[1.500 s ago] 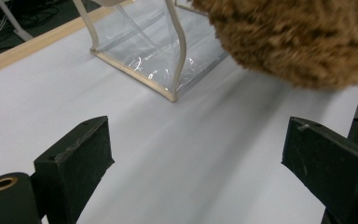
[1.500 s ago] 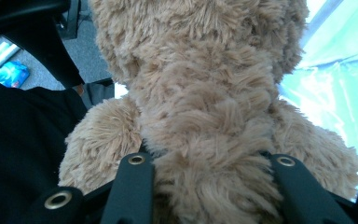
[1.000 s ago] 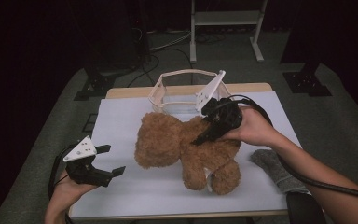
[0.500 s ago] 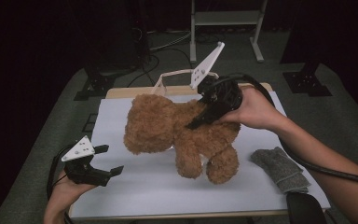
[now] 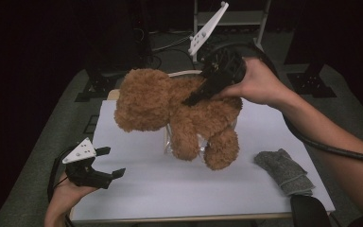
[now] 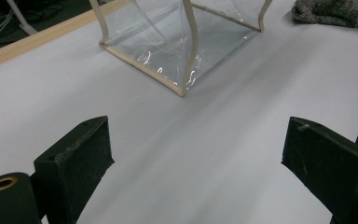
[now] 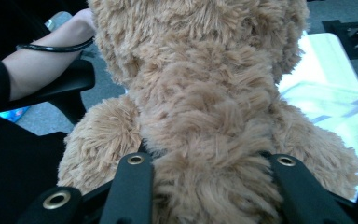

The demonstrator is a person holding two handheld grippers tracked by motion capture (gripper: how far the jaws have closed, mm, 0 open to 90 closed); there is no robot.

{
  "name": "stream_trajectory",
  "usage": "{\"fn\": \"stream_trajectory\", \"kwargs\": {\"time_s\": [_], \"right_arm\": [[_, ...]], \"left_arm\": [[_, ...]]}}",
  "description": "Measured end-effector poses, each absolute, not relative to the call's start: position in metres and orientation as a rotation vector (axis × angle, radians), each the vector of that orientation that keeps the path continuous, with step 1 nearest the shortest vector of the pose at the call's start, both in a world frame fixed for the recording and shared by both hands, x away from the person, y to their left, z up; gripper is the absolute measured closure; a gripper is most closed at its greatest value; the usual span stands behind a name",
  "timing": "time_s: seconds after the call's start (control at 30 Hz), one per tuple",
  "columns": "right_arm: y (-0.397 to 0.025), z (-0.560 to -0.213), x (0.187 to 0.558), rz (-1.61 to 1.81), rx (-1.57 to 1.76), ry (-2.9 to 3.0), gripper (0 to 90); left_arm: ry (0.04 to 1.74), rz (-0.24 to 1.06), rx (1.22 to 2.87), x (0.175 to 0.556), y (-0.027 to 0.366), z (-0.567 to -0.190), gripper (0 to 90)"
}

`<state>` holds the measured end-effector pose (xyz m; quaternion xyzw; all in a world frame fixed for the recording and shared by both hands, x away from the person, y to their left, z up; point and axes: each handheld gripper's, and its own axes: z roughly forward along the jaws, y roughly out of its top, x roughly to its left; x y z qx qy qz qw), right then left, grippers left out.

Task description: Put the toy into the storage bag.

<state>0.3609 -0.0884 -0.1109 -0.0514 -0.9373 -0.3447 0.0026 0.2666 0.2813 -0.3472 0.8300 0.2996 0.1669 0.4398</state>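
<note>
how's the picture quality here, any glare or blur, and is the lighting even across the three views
High view: the white table is lit while the room around it is almost black. Left gripper view: glare glints off the clear plastic bag with cream trim, and the left gripper jaws, open, look soft close up. Right gripper view: the fluffy brown teddy bear, clamped by the right gripper, is fairly sharp; background slightly blurred.

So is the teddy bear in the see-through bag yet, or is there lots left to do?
Not yet. Done: the right gripper has pinched the teddy bear by its back and lifted it off the table. In hand: the bear hangs above the clear bag. Left, probably: lowering it inside and letting go. The left gripper waits open, and the grey cloth lies untouched.
</note>
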Motion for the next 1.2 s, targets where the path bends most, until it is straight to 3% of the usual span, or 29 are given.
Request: {"fn": "stream_trajectory", "kwargs": {"time_s": [0.43, 1.2], "right_arm": [[-0.081, -0.078, 0.399, -1.089, -0.238, -2.965, 64.8], [-0.064, -0.072, 0.471, -1.07, -0.385, -2.957, 64.7]], "left_arm": [[0.745, 0.401, 2.066, 0.268, 0.28, -0.35, 7.1], [0.757, 0.404, 2.056, 0.268, 0.285, -0.351, 7.1]]}}
